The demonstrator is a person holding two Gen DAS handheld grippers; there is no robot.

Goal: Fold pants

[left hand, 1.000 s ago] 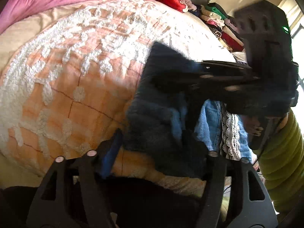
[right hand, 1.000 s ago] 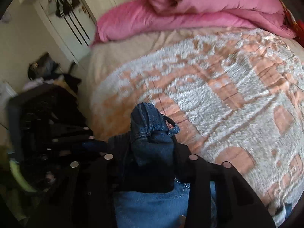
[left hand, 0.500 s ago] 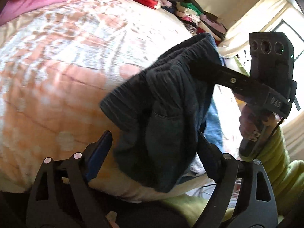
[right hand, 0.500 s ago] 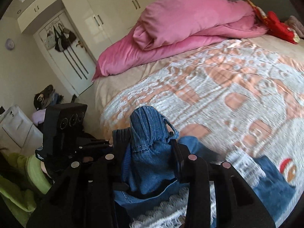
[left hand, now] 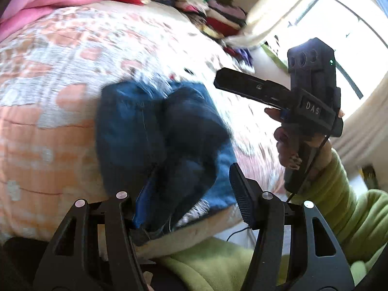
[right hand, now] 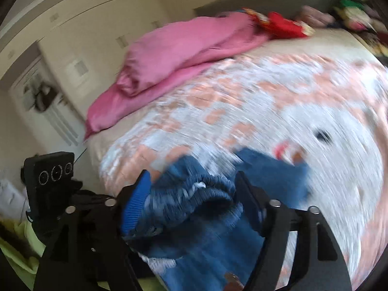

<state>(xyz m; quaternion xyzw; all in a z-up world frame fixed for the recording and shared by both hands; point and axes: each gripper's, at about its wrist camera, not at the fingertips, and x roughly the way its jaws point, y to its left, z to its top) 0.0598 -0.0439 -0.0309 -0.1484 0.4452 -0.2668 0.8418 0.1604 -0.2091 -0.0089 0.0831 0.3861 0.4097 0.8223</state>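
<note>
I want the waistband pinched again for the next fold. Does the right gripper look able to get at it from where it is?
Probably yes: the right gripper has just been opening, and the jeans waistband bunches loosely between its jaws, nothing blocking.

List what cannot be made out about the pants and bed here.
- Right wrist view: motion blur smears the pants and the bedspread pattern.
- Left wrist view: shadow and blur hide how many layers the pants have.
- Left wrist view: clothes pile too small, blurred.

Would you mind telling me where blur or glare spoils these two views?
Left wrist view: the window is blown out and the bedspread nearby is washed and smeared. Right wrist view: motion blur streaks the bedspread and the jeans.
</note>
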